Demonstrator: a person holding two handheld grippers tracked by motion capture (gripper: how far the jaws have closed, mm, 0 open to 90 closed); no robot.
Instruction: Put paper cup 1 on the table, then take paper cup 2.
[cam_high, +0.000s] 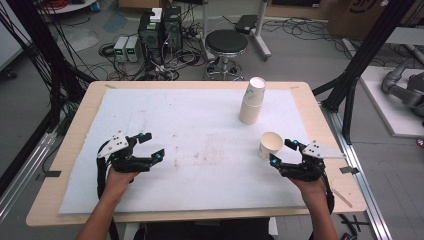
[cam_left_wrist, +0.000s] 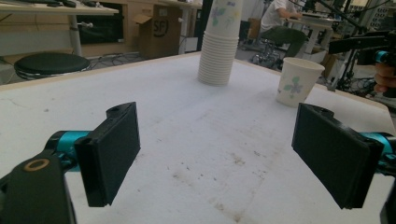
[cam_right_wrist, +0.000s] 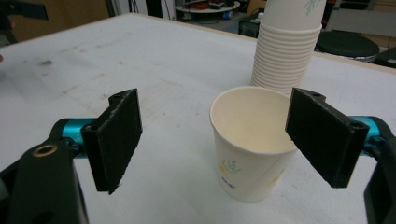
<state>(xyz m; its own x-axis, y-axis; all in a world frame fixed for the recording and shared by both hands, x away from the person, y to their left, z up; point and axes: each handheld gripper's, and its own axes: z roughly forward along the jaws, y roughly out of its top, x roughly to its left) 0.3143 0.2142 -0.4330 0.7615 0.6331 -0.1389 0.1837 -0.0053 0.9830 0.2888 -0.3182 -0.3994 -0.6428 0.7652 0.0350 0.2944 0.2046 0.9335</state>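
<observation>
I see the table (cam_high: 75, 125) under a stained white sheet (cam_high: 190, 150). Toward its far right stands a stack of paper cups (cam_high: 252, 101), upright, the top one showing nothing inside. Nearer me, a single paper cup (cam_high: 269, 144) stands upright on the sheet, and I see nothing in it. My right hand-held gripper (cam_high: 284, 151) has its jaws spread wide just beside this cup, not touching it. My left hand-held gripper (cam_high: 152, 146) is well apart at the left, jaws wide, holding nothing.

Wide-apart jaws; cup stack (cam_left_wrist: 219, 42) beyond
</observation>
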